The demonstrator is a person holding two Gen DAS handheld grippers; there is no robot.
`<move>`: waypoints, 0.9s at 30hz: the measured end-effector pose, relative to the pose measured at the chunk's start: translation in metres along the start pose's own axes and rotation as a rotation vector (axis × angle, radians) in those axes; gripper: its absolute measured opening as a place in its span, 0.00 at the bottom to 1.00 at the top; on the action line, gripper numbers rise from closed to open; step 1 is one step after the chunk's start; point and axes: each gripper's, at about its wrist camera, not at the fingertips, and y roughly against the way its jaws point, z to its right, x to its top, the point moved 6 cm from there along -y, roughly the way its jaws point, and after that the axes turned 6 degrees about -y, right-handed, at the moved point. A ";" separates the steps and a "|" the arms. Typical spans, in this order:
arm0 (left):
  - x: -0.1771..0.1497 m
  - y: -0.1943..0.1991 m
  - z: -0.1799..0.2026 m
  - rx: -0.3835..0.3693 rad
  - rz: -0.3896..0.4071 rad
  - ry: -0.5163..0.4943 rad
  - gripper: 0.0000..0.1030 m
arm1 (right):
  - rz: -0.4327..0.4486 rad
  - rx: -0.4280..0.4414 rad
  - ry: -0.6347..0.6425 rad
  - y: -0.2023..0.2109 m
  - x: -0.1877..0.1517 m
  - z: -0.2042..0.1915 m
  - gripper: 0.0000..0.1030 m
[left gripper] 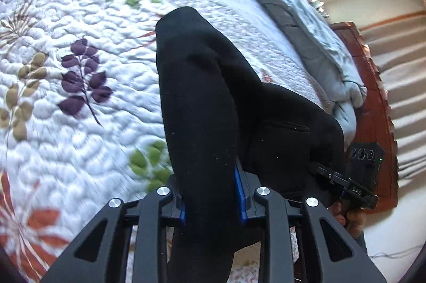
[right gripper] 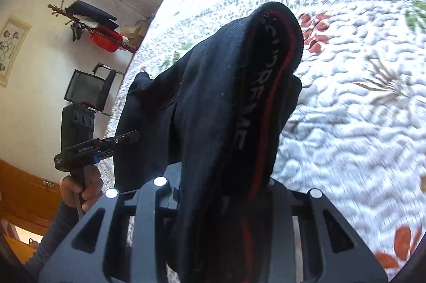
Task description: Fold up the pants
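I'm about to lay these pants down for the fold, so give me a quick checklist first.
1. Left tool clamped on pants: ok.
2. Right tool clamped on pants, at the red stripe: ok.
3. Pants lifted off the quilt: ok.
4. Pants hanging flat, unbunched: not ok, draped over both tools.
5. Quilt ahead free of other things: ok where visible.
6. Legs aligned: cannot tell.

One pair of black pants [left gripper: 202, 107] hangs over the quilted bed [left gripper: 80, 101], gripped by two grippers, the left gripper [left gripper: 213, 199] and the right gripper [right gripper: 226, 192], each held in one hand. One pale blue comforter [left gripper: 314, 43] lies bunched along the bed's far edge. Off the bed's left edge stand one phone holder [right gripper: 87, 89] and one wall rack with one red bag [right gripper: 105, 39].
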 end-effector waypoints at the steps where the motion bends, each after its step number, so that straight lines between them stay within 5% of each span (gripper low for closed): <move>1: 0.002 -0.005 -0.008 0.004 -0.012 0.007 0.26 | -0.011 -0.003 -0.005 -0.008 0.002 0.002 0.29; 8: -0.004 -0.038 -0.041 -0.015 -0.050 0.064 0.31 | -0.038 0.018 -0.095 -0.039 0.003 0.039 0.33; 12: -0.005 -0.035 -0.042 -0.011 -0.039 0.059 0.44 | -0.035 0.044 -0.157 -0.039 0.000 0.053 0.59; 17: 0.011 0.025 -0.053 0.199 0.163 0.009 0.65 | 0.154 0.011 -0.205 0.026 0.012 0.062 0.59; 21: 0.033 0.047 -0.033 0.130 0.276 -0.041 0.67 | 0.287 0.064 -0.204 0.064 0.039 0.039 0.43; 27: 0.058 -0.002 -0.006 -0.084 0.228 -0.008 0.65 | 0.187 0.174 -0.196 0.000 0.050 -0.008 0.36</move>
